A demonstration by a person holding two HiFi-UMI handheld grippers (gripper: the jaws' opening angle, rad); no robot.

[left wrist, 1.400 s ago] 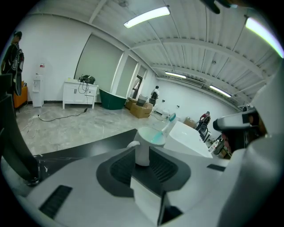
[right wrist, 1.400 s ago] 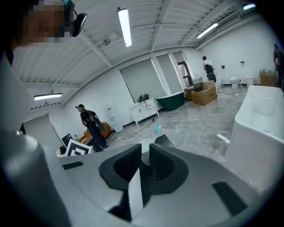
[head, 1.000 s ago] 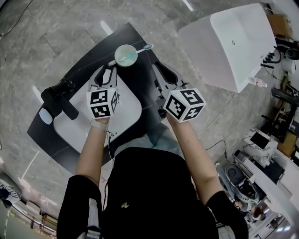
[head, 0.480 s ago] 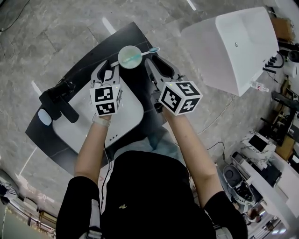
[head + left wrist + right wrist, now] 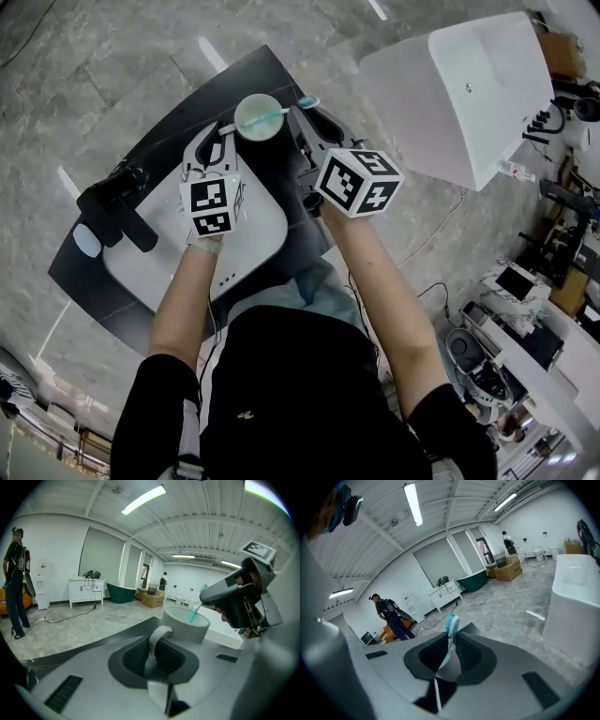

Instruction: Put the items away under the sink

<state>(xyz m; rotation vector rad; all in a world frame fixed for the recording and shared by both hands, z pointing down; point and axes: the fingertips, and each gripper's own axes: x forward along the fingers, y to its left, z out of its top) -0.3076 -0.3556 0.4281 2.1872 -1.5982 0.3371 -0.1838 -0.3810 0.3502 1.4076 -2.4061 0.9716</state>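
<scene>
in the upper centre, the left gripper (image 5: 223, 141) had just been closing its jaws, now clamped on the handle of the white cup (image 5: 255, 114) over the dark vanity top (image 5: 150, 141). to the right, the right gripper (image 5: 302, 120), also just closing, pinched the teal toothbrush (image 5: 286, 106) leaning from the cup.

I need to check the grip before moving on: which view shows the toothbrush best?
The right gripper view: the toothbrush stands close-up at centre, bristle head clear. The head view shows it small across the cup; the left gripper view shows only its teal shaft in the cup.
</scene>
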